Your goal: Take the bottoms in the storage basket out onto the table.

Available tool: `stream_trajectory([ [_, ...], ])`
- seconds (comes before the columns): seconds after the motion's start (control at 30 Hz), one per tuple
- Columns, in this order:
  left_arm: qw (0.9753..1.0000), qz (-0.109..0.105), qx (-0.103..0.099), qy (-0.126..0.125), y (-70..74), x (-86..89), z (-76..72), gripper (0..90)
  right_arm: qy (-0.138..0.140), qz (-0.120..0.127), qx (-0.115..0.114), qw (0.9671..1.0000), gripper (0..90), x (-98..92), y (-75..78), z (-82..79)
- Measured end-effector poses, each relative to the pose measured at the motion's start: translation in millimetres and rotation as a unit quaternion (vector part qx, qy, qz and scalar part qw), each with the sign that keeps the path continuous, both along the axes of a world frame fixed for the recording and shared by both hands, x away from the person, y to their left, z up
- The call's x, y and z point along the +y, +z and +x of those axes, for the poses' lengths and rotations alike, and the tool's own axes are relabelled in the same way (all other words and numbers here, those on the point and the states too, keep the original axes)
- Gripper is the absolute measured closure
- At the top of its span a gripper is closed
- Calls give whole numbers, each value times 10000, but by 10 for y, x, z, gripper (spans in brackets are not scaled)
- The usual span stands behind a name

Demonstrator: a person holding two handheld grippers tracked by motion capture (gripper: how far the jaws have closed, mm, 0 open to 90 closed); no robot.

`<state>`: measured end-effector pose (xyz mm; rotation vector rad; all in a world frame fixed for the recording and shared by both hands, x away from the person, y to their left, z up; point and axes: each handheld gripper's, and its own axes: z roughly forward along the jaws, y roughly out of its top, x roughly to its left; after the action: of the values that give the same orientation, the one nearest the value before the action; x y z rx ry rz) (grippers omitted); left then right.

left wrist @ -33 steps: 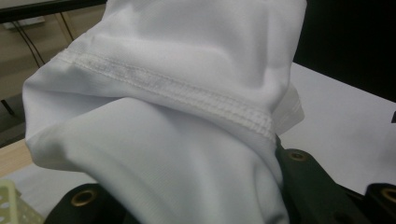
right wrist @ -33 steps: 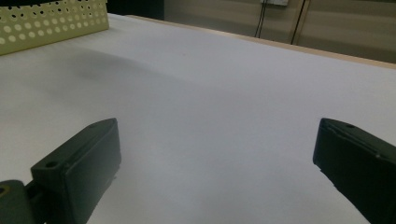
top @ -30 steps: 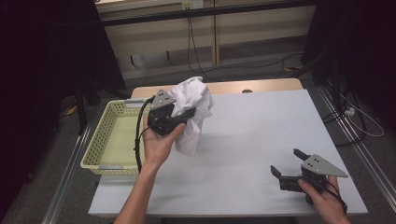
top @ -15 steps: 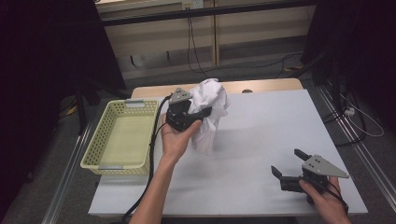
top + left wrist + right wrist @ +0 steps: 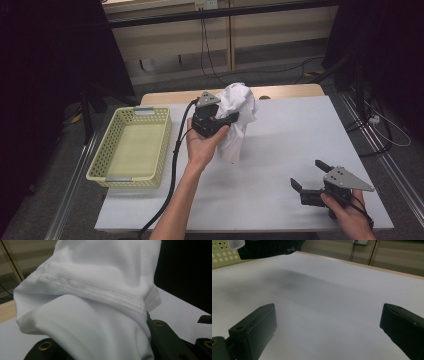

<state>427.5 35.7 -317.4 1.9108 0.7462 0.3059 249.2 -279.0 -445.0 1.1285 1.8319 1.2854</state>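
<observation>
A flat white rectangular tabletop [image 5: 280,165] filled the middle of the high view, matte and smooth, with a strip of pale wood showing along its far edge. It stood on a grey floor, and metal rails ran along both sides of it. Behind it ran a low beige wall with black cables [image 5: 205,45] hanging down onto the floor; dark curtains closed in the left and right of the room.

One pale yellow plastic basket [image 5: 107,150], rectangular with perforated walls, sat at the table's left edge, nothing inside it.

One crumpled white cloth [image 5: 239,112] of smooth, finely knit fabric hung above the far middle of the table, right of the basket and well apart from it. In the left gripper view a double-stitched hem [image 5: 95,291] ran across it, and the fabric draped down between the black jaws.

There were two black two-jaw grippers, each topped by a grey three-cornered plate. The left gripper [image 5: 231,119], held up in the person's left hand [image 5: 202,145], had its jaws clamped on the cloth, lifting it so that its lower fold hung close over the tabletop; whether that fold touched the surface could not be told. A thick black cable trailed from it down past the forearm.

The right gripper [image 5: 309,177] rested low near the table's near right corner, its jaws spread wide with bare tabletop between them.
</observation>
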Motion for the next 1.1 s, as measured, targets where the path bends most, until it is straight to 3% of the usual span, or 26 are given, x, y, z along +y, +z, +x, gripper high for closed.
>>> stream_trajectory([
  [0.13, 9999, 127, 43, -47, -42, -95, 54, 702, 9, -28, -10, 10000, 3, 4, -2, 0],
  [0.23, 9999, 47, 130, -84, -80, -135, 118, 702, 23, -36, -6, 10000, 3, 9, -3, 1],
  [0.5, 9992, 302, 243, -63, -256, -288, 210, 702, 24, -43, -7, 10000, 3, 7, -3, -2],
  [0.8, 9965, 617, 559, -73, -533, -341, 282, 700, 34, -32, -4, 10000, 3, -1, 0, -15],
  [0.93, 9947, 859, 557, -122, -614, -332, 253, 697, 43, -40, -4, 10000, 3, 1, -1, -17],
  [1.1, 9930, 990, 618, -192, -734, -332, 227, 690, 37, -46, 7, 10000, 3, 12, -3, -14],
])
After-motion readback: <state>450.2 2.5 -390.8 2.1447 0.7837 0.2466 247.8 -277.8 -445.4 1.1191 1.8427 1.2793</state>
